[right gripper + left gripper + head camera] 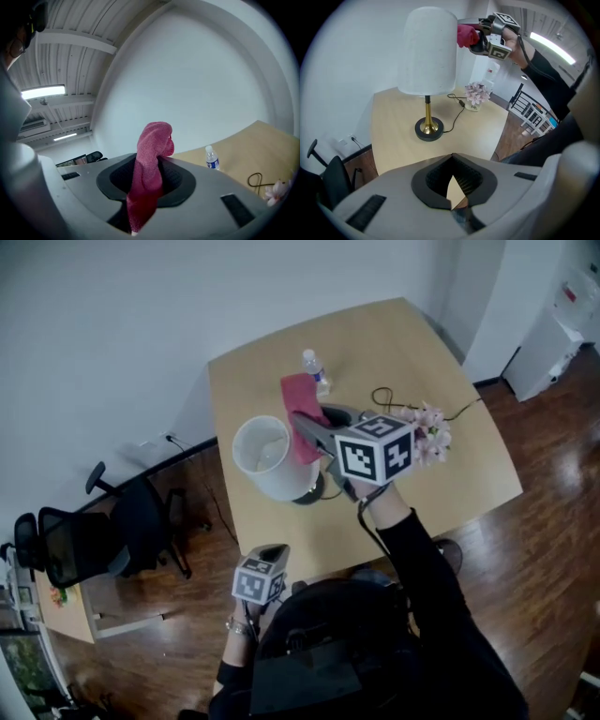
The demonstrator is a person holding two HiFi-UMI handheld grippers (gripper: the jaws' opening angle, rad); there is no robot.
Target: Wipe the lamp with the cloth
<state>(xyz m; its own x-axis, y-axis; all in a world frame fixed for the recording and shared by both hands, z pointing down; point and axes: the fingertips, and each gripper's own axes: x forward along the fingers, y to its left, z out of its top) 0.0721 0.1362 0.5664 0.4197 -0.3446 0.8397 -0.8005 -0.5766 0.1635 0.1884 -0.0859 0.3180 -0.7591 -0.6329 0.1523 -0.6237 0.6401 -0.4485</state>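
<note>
The left hand-held gripper (453, 183), jaws together and empty, hangs short of the bench (393, 140), with the lamp (427, 51) well ahead of it. The right hand-held gripper (150, 176) clamps the pink cloth (151, 150) just beside the shade's upper edge. Wiping seems only about to begin: shade, stem and base are all left.

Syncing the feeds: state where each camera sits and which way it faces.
Head view: on the head, steeply down at lamp; left gripper, right gripper, sleeve show.
Left gripper view: on that gripper, facing lamp; own shut fingers show.
Right gripper view: facing the wall; fingers clamp cloth.
Shared: lamp, head and left views.
</note>
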